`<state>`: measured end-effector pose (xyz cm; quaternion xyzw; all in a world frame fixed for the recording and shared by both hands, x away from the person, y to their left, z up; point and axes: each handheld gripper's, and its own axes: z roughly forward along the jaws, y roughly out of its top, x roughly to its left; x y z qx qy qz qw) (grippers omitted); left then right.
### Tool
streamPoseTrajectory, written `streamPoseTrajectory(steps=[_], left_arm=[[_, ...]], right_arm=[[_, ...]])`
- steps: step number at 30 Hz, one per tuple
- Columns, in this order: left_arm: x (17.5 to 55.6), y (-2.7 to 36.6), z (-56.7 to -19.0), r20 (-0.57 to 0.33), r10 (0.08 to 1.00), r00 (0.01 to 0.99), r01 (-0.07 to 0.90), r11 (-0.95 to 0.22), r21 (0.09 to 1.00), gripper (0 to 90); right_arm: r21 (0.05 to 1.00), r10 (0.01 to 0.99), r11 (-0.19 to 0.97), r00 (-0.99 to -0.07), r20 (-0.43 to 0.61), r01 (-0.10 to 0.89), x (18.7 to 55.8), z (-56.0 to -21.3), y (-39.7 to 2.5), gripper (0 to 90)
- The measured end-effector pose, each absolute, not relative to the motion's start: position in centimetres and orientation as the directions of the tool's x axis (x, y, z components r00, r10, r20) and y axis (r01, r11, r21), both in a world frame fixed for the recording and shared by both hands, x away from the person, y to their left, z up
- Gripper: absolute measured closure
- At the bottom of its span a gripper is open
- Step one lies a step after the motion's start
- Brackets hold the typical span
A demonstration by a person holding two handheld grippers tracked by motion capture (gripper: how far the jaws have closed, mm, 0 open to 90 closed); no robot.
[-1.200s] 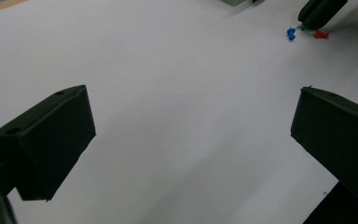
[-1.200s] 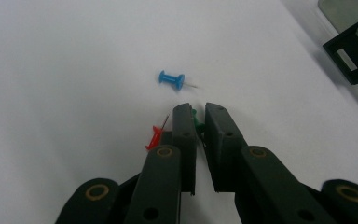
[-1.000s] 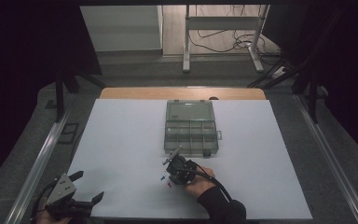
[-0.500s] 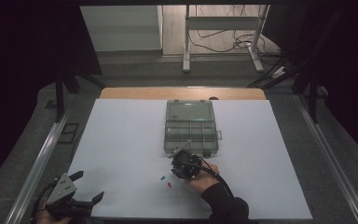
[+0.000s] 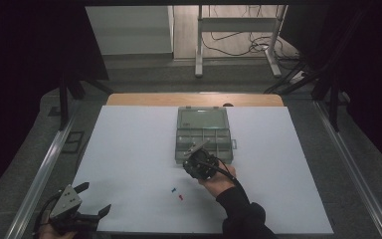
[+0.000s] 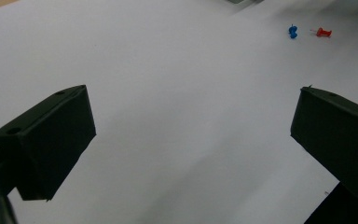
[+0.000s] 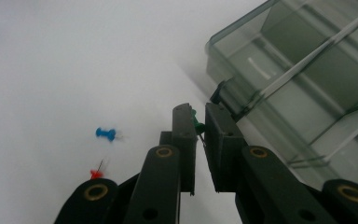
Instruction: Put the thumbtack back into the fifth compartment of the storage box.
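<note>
Right gripper (image 7: pixel 199 122) hangs at the near edge of the clear compartment box (image 5: pixel 202 133), its jaws pinched on a green pushpin (image 7: pixel 196 124) (just a sliver shows between them). Left gripper (image 5: pixel 92 198) rests well apart, jaws spread wide and empty. Between the two grippers lie a blue pushpin (image 6: pixel 292 31) and a red pushpin (image 6: pixel 324 32), just beside each other.

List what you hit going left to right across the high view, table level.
Left gripper, open jaws → small blue push pin → small red push pin → right gripper at the clear plastic compartment box.
</note>
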<state>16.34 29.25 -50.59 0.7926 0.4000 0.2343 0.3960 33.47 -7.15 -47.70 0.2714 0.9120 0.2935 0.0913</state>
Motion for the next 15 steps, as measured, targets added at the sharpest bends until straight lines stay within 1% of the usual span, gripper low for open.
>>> streamPoseTrajectory(steps=[15], left_arm=[[16.4, 29.2, -50.6, 0.057, 0.820, 0.570, 0.449, -0.368, 0.814, 0.3]], right_arm=[[0.620, 0.581, 0.647, -0.814, -0.021, 0.445, 35.7, -46.8, -6.5, 81.9]])
